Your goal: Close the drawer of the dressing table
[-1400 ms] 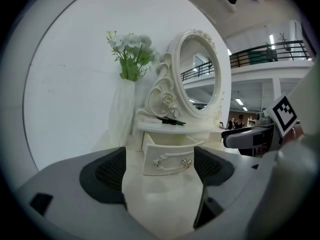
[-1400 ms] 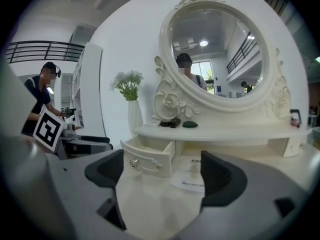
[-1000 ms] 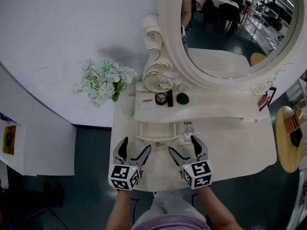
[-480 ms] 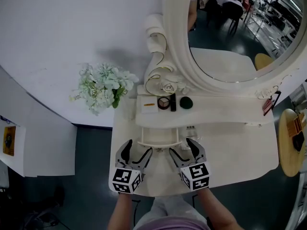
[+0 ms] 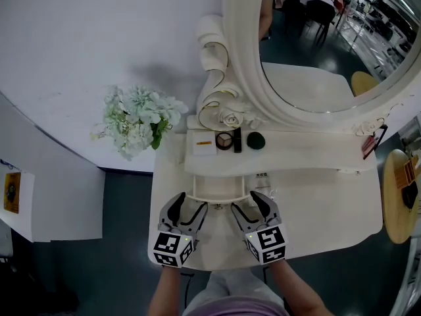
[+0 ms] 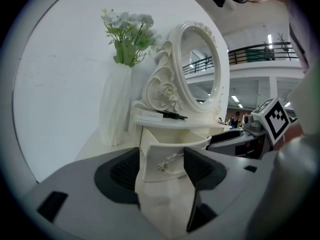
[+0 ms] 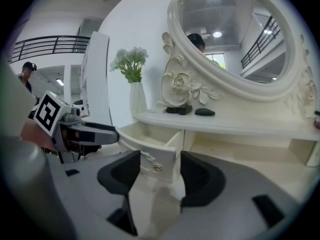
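We find the drawer (image 5: 220, 188) pulled out beneath the shelf (image 5: 296, 155), at the left of the dressing table (image 5: 322, 209). Small items (image 5: 227, 140) lie on the shelf above it. The mirror (image 5: 316, 51) stands behind the shelf, with the flowers (image 5: 138, 120) to its left. The left gripper (image 5: 189, 204) and right gripper (image 5: 248, 203) sit side by side before the drawer front.

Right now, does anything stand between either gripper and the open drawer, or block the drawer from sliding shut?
Nothing visible does. The drawer stands open just ahead of the left gripper and right gripper, bare tabletop between. Both sets of fingers have just been closing, with nothing between them. What shows of the drawer's inside is empty.
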Motion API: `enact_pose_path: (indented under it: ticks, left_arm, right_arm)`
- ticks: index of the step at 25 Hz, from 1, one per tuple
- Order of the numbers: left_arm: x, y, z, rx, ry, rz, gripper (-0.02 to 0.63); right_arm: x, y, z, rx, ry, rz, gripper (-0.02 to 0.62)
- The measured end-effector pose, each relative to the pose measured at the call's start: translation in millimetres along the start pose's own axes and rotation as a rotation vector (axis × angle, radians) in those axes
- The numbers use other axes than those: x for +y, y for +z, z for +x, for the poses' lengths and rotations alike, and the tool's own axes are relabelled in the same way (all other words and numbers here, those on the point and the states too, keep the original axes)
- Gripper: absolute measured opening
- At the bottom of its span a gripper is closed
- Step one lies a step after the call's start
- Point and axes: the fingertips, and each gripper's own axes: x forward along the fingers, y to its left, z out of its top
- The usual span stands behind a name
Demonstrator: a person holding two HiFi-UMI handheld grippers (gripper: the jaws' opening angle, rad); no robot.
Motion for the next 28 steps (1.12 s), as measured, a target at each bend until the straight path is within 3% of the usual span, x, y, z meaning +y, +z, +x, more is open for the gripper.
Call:
enact_pose_path:
  ticks: [6, 28]
  left_arm:
    - [-5.0, 0.4, 0.7, 0.002, -0.015, 0.011, 0.239]
    - [5.5, 9.3, 18.1, 0.014, 0.009, 0.022, 0.235]
  right_arm:
    - [3.1, 0.6, -0.4, -0.001, -0.005, -0.027, 0.226]
    - [-7.6, 9.1, 15.4, 0.004, -0.025, -0.007, 0.222]
